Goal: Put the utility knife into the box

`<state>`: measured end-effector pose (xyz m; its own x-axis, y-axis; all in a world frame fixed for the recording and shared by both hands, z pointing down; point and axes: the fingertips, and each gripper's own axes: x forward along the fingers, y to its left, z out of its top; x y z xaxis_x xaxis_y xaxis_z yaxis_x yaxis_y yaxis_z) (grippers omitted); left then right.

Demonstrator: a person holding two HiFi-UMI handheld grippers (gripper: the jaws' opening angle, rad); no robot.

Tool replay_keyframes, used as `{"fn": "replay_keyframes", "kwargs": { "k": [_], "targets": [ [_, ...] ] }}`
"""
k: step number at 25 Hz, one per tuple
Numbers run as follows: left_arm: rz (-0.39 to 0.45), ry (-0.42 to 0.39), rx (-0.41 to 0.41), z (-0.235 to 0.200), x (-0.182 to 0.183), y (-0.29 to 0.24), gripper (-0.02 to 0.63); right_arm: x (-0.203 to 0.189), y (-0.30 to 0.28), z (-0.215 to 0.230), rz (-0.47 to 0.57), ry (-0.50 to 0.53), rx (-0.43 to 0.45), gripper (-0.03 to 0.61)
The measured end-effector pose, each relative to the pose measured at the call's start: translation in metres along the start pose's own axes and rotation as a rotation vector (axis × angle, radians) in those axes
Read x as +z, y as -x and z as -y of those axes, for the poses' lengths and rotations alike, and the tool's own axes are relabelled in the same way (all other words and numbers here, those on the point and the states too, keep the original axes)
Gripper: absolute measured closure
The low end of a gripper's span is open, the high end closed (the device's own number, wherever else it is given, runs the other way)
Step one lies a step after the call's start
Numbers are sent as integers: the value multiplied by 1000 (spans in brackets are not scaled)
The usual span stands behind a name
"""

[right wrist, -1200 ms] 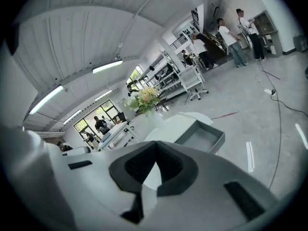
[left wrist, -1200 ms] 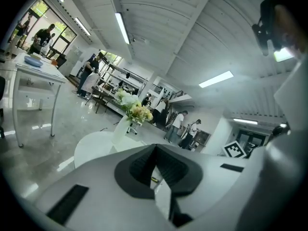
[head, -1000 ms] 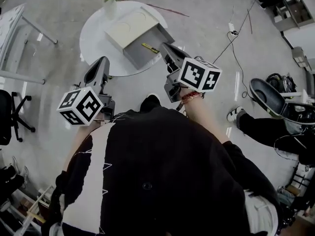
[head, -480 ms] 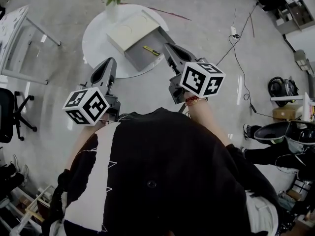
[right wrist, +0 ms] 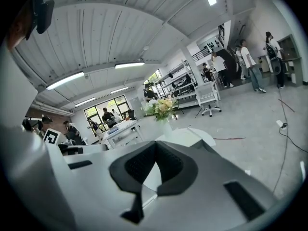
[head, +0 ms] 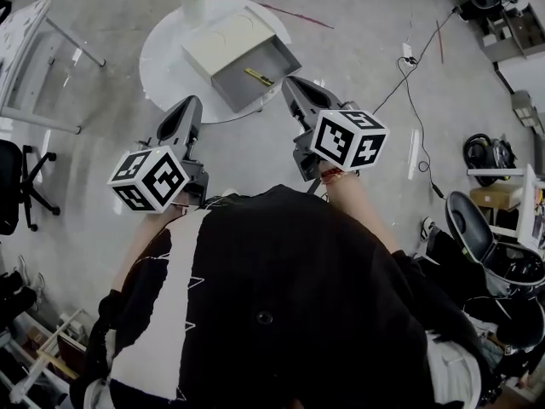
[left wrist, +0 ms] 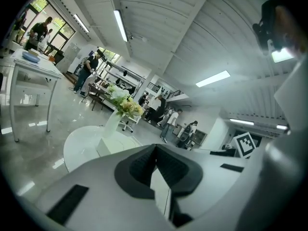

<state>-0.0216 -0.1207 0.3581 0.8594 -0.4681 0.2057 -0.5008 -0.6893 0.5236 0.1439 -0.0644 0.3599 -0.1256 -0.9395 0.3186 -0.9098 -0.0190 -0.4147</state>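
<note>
**Knife in the box, both grippers empty**

Nearest, the left gripper (head: 187, 107) and right gripper (head: 292, 85) hung short of the round table (head: 162, 66), each with jaws pressed together on nothing. Beyond them, the utility knife (head: 258, 77) lay inside the open box (head: 274, 58). The placing looked done; perhaps only closing remained. The knife was too small to detail.

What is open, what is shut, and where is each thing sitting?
Box: drawer pulled open.
Knife: lying in the open drawer.
Vase: upright, flowers in it.
Left gripper: jaws together, empty.
Right gripper: jaws together, empty.
</note>
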Motion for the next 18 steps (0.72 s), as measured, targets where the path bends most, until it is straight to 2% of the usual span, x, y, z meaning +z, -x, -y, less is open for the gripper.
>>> {"fn": "replay_keyframes", "kwargs": {
  "k": [18],
  "targets": [
    [-6, -3, -4, 4, -2, -2, 601, -3, -1, -2, -22, 31, 5, 574]
  ]
}}
